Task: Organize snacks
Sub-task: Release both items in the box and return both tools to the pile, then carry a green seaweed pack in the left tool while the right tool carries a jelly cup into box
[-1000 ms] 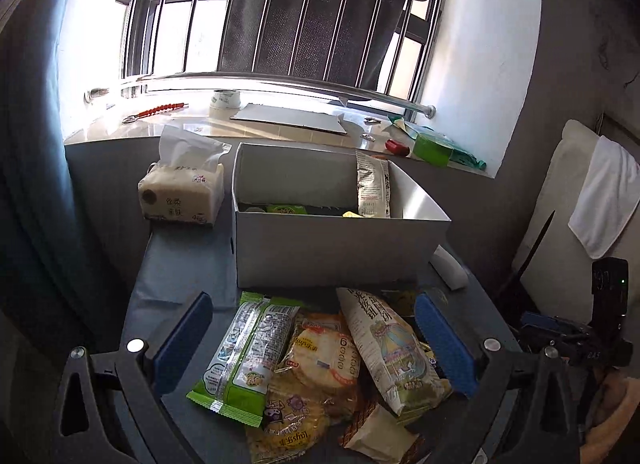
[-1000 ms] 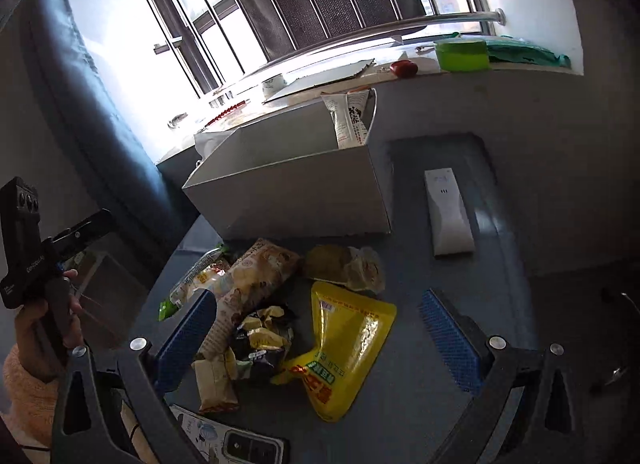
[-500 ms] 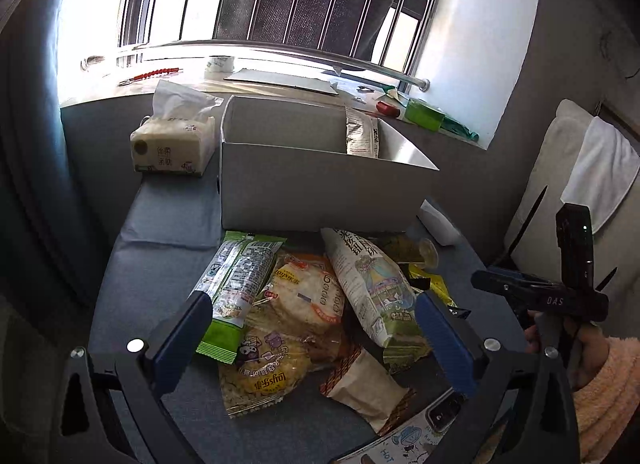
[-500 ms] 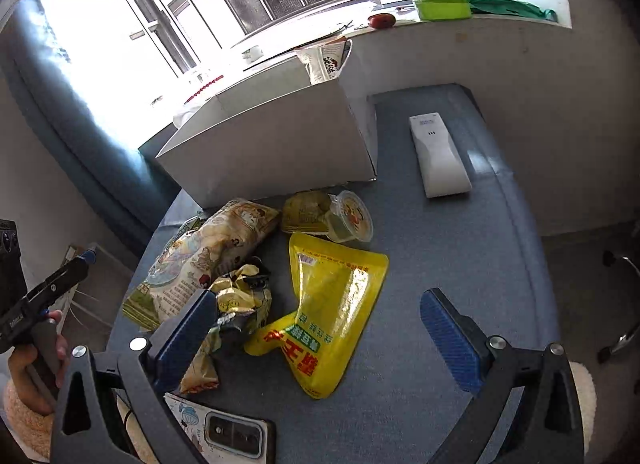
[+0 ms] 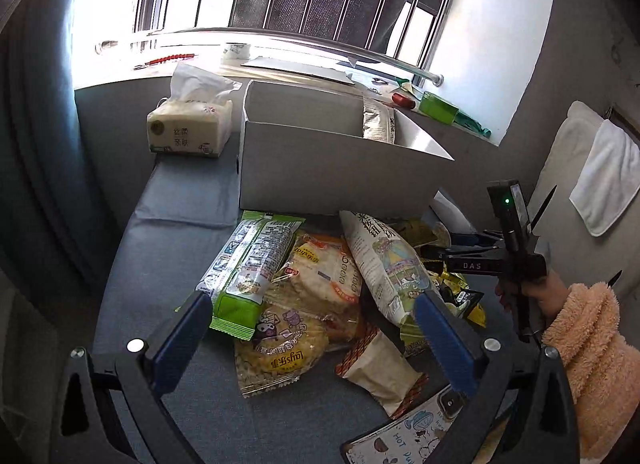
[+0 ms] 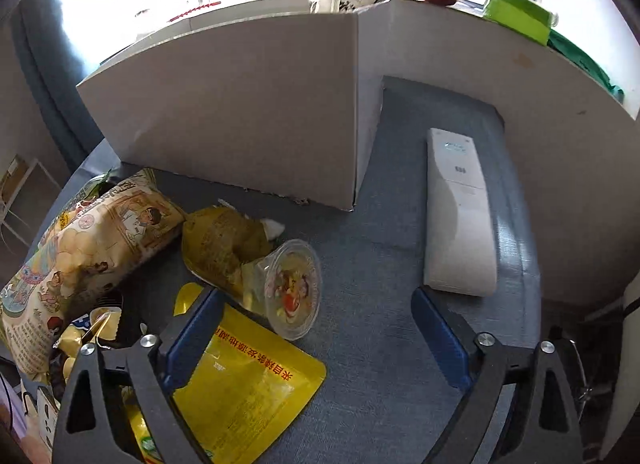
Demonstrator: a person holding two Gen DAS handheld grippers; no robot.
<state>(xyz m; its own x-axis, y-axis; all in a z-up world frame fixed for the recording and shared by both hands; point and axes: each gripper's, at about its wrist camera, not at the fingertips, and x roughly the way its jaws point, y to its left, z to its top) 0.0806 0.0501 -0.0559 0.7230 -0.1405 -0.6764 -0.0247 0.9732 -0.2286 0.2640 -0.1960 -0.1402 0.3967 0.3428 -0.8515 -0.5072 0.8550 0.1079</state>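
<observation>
we see a pile of snack packets on a blue-grey cushioned surface, just in front of an open white cardboard box. our left gripper hovers over the pile, jaws wide and empty. our right gripper has just been closing its jaws, which are partly open around a clear jelly cup beside a yellow pouch, pads not touching it. a white remote lies nearby.

Stuff around me: tissue pack back left on grey cushion, white remote lying flat right of box, phone down front, white towel hanging far right.
</observation>
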